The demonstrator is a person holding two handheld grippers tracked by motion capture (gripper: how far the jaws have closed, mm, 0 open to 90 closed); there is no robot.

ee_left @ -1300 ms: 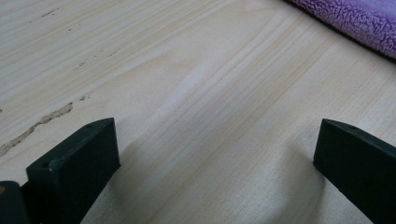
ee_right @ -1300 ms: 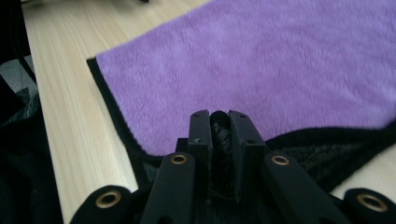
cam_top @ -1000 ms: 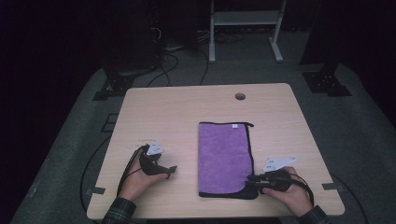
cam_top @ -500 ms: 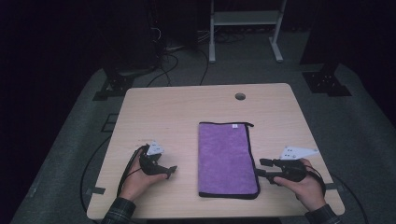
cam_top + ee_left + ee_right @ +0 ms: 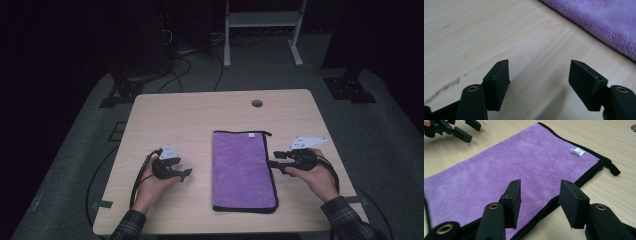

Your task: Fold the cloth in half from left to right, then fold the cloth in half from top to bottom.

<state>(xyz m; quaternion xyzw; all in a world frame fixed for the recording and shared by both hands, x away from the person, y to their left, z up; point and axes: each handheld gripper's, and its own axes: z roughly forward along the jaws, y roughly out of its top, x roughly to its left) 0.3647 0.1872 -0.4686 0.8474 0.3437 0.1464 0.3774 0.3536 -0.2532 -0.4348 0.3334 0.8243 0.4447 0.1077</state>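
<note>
since a second ago the right gripper [image 5: 274,159] has slid away from the near right corner of the purple cloth [image 5: 243,170], going up along the cloth's right edge; it now sits just beside the middle of that edge, pointing at it. its jaws stand apart with nothing between them, and they have just been closing a little after opening wider. from the right gripper view [image 5: 539,200] the black-trimmed border of the cloth [image 5: 524,162] runs below the gap between the jaws, and a small white tag [image 5: 577,151] shows near the far corner, next to a black loop [image 5: 611,167].

the left gripper [image 5: 186,173] has kept its place on the bare wood, left of the cloth and a short way apart from it. its jaws have just been closing from wide open, yet they are apart, with nothing held. in the left gripper view [image 5: 539,82] only pale table [image 5: 499,32] lies between them, with the cloth's edge [image 5: 604,22] at the upper right.

the cloth lies flat, folded into a long strip, on the near half of the table [image 5: 190,115], slightly right of the middle. a small round hole [image 5: 257,103] sits in the tabletop near the far edge.
</note>
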